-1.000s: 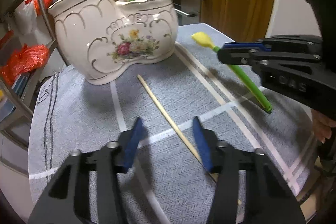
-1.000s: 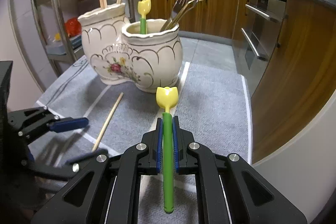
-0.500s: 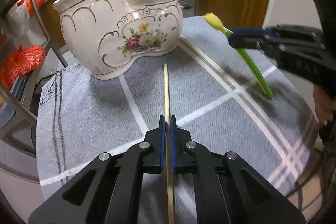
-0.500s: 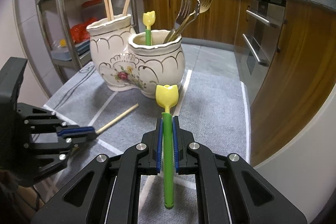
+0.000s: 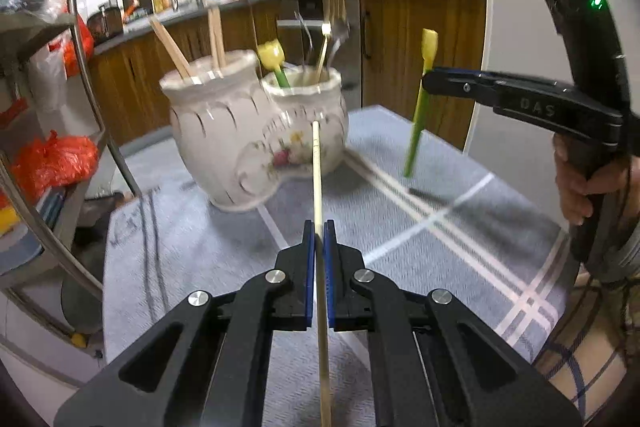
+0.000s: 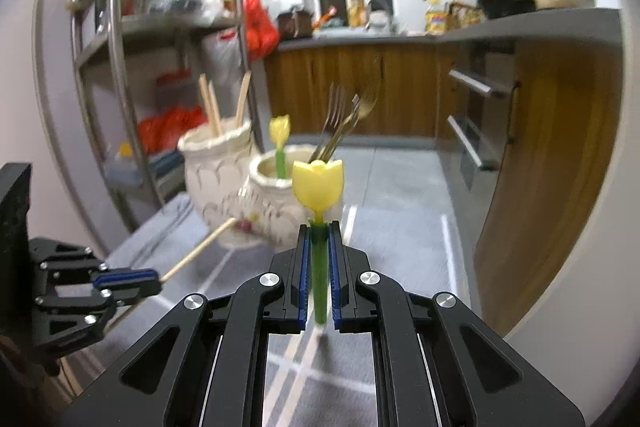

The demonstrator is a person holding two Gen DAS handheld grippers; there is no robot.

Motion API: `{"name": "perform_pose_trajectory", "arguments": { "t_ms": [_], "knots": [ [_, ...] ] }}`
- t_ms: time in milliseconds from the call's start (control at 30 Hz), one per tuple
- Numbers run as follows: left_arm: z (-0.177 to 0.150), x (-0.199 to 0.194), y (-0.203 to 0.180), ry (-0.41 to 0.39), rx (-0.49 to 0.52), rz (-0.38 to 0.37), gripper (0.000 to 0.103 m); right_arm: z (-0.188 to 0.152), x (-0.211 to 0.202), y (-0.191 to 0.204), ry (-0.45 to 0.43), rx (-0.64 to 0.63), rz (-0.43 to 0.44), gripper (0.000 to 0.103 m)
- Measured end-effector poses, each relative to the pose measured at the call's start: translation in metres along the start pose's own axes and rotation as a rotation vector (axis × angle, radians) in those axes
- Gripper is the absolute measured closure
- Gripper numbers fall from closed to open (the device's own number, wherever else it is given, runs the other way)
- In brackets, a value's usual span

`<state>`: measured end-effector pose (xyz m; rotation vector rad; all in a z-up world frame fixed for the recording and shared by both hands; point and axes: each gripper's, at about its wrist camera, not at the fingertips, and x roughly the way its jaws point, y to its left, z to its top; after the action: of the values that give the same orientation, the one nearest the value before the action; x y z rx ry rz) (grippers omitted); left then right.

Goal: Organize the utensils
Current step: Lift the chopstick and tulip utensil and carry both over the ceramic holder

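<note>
While its blue pads pinch tight on a wooden chopstick (image 5: 318,179), the left gripper (image 5: 317,239) holds that stick up off the grey striped cloth (image 5: 420,239), tip aimed toward the double ceramic holder (image 5: 240,143). Off to the side, the right gripper (image 6: 319,247) is clamped just as firmly on the green stem of a yellow tulip utensil (image 6: 318,183), carried nearly upright above the cloth. Beyond them, the holder's one pot keeps chopsticks (image 5: 176,49); the other has forks (image 6: 344,123) and a matching tulip piece (image 6: 279,133).
</note>
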<state>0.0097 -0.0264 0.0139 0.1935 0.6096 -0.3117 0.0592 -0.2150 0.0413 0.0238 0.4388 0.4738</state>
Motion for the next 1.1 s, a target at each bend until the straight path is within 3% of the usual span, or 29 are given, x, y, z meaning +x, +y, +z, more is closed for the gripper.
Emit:
{"name": "perform_pose_trajectory", "arguments": {
  "t_ms": [200,400,733,1100],
  "knots": [
    [0.009,-0.020,0.014,-0.127,-0.039,0.005,0.099,0.003,-0.007,0.007,-0.089,-0.016,-0.028,0.094],
    [0.018,-0.033,0.034,-0.254,-0.082,0.000,0.099,0.011,-0.011,0.018,-0.117,-0.066,-0.052,0.094],
    [0.055,-0.028,0.062,-0.332,-0.158,-0.024,0.099,0.050,0.007,0.028,-0.151,-0.047,-0.037,0.094],
    [0.117,-0.002,0.091,-0.461,-0.219,-0.026,0.099,0.081,0.041,0.019,-0.185,0.007,-0.021,0.094]
  ]
}}
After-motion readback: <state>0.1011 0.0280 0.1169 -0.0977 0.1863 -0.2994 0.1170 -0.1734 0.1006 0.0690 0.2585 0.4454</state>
